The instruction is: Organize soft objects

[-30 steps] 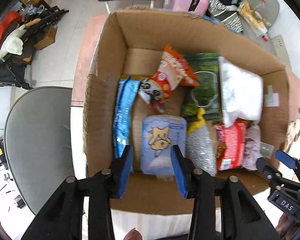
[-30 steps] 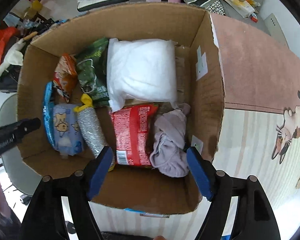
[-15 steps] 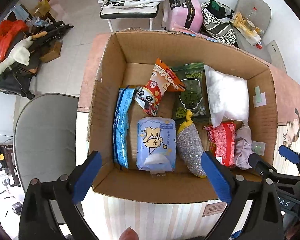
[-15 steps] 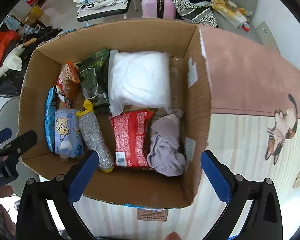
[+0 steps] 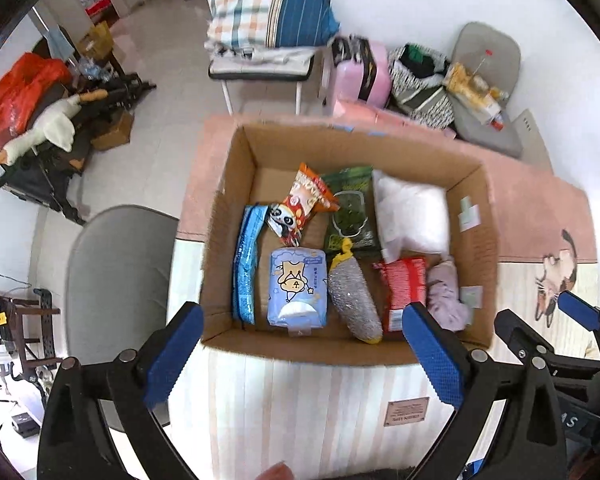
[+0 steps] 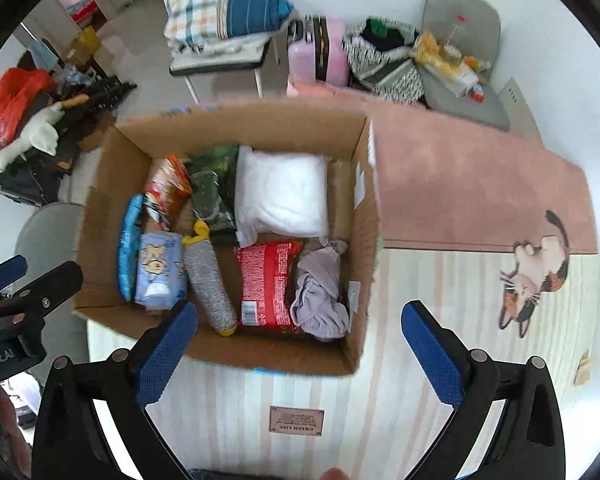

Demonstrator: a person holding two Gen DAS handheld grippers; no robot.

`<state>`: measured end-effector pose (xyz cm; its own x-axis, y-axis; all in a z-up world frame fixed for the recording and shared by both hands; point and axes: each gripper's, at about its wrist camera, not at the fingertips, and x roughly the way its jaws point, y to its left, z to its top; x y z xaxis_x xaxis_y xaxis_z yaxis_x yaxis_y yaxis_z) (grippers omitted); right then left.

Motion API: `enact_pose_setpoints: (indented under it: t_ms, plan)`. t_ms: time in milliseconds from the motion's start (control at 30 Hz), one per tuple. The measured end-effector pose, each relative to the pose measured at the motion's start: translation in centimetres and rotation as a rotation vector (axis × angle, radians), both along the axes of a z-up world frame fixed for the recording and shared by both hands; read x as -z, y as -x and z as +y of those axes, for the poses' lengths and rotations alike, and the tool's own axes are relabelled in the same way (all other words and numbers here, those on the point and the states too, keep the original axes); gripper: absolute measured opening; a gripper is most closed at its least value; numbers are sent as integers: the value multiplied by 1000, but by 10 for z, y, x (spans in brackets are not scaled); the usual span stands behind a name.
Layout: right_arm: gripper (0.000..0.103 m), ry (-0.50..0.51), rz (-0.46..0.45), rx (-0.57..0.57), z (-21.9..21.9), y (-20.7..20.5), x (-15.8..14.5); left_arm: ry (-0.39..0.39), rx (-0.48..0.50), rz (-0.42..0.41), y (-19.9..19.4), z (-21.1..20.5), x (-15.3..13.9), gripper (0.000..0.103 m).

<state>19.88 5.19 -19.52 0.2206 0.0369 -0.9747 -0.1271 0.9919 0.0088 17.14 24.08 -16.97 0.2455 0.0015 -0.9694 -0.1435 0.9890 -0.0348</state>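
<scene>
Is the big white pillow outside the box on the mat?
No, the white pillow lies inside the cardboard box, at its far side, above the red packet.

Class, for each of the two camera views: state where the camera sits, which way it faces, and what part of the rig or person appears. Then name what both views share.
Left wrist: on the left gripper, above and short of the cardboard box, looking down into it; shows its open blue fingers, the right gripper, a fingertip.
Right wrist: on the right gripper, looking down at the box's right side and the mat; shows open fingers, the left gripper.
Shared: box, red packet, white pillow.
</scene>
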Motion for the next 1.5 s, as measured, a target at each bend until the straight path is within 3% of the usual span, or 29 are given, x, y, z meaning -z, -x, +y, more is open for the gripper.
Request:
enact_pose_setpoints:
  t_ms: [333, 667, 967, 1500]
  plan:
    - [103, -29, -178, -9, -12, 71, -114, -51, 5, -212, 59, -10, -103, 101]
    - [103, -14, -302, -25, -17, 129, -189, -28, 18, -292, 107, -18, -152, 101]
    - [103, -4, -355, 3, -30, 151, -220, -50, 19, -324, 126, -21, -165, 101]
    - [103, 19, -365, 16, -36, 147, -219, -76, -2, -330, 129, -21, -161, 101]
